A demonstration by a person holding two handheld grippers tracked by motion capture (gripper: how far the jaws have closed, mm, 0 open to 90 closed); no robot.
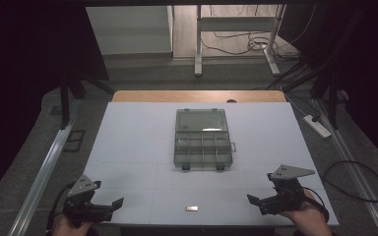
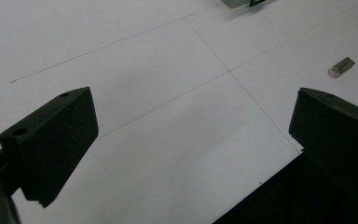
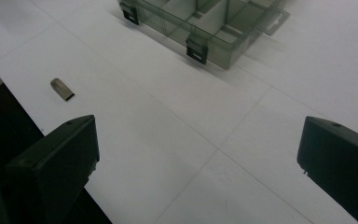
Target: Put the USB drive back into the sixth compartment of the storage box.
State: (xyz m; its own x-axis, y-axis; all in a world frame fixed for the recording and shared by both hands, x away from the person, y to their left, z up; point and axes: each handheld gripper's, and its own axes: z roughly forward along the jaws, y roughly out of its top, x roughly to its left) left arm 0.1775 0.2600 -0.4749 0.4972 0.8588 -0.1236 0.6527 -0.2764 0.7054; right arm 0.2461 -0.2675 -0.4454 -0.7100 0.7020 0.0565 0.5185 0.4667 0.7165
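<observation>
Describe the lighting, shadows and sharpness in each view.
High view: dim, dark surround; the white table evenly lit, the compartment box soft but legible. Left gripper view: the near jaws blurred, the small metal piece sharper, with a faint shadow. Right gripper view: the box's latches cast soft shadows toward the camera; the jaws out of focus.

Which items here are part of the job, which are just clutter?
Job:
- small metal piece near the table's front edge, between the grippers
- open compartment box, lid back, mid-table
- left gripper and right gripper, both open, holding nothing

Lying about:
- white power strip off the table's right side
- cables on the floor behind
</observation>
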